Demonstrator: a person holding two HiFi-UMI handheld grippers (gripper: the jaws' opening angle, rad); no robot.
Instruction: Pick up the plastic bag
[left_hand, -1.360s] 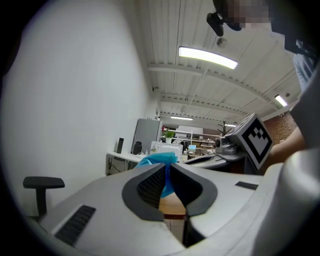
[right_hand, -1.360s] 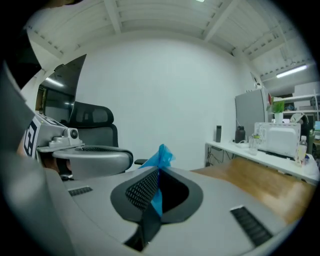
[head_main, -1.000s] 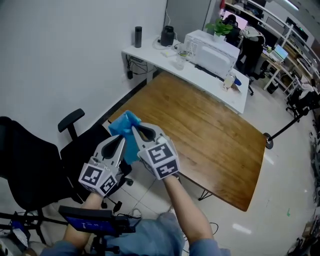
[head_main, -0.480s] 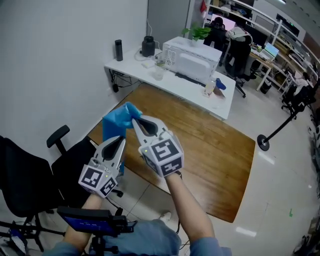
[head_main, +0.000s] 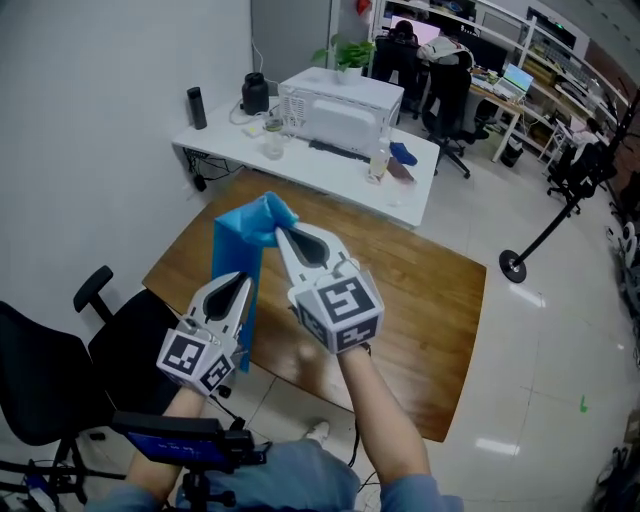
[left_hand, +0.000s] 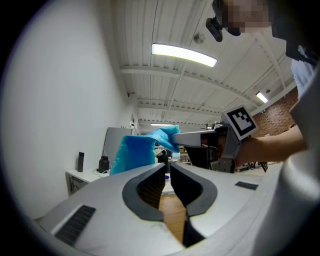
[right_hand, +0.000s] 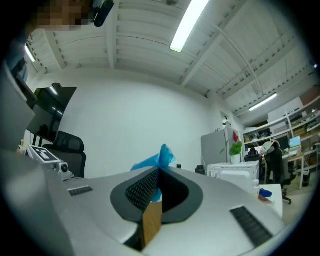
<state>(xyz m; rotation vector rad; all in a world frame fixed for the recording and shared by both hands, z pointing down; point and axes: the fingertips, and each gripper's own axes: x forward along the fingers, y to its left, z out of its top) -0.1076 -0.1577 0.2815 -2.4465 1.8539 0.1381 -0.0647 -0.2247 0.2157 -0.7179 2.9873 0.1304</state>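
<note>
The blue plastic bag (head_main: 234, 262) hangs in the air above the wooden table (head_main: 425, 290). My right gripper (head_main: 279, 229) is shut on the bag's bunched top, and blue film (right_hand: 163, 155) sticks out past its closed tips (right_hand: 159, 170). My left gripper (head_main: 243, 277) is lower and to the left, in front of the hanging bag. Its jaws meet at the tips (left_hand: 167, 163) with nothing between them. In the left gripper view the bag (left_hand: 134, 154) hangs beyond them, under the right gripper (left_hand: 175, 140).
A white desk (head_main: 420, 170) behind the table carries a white microwave (head_main: 342, 104), a dark bottle (head_main: 196, 107) and small items. A black office chair (head_main: 45, 385) stands at the lower left. A stand's round base (head_main: 513, 266) rests on the floor at right.
The right gripper has risen with the bag, which now hangs down longer and flatter. The left gripper has stayed just below it. The head view has shifted toward the desk.
</note>
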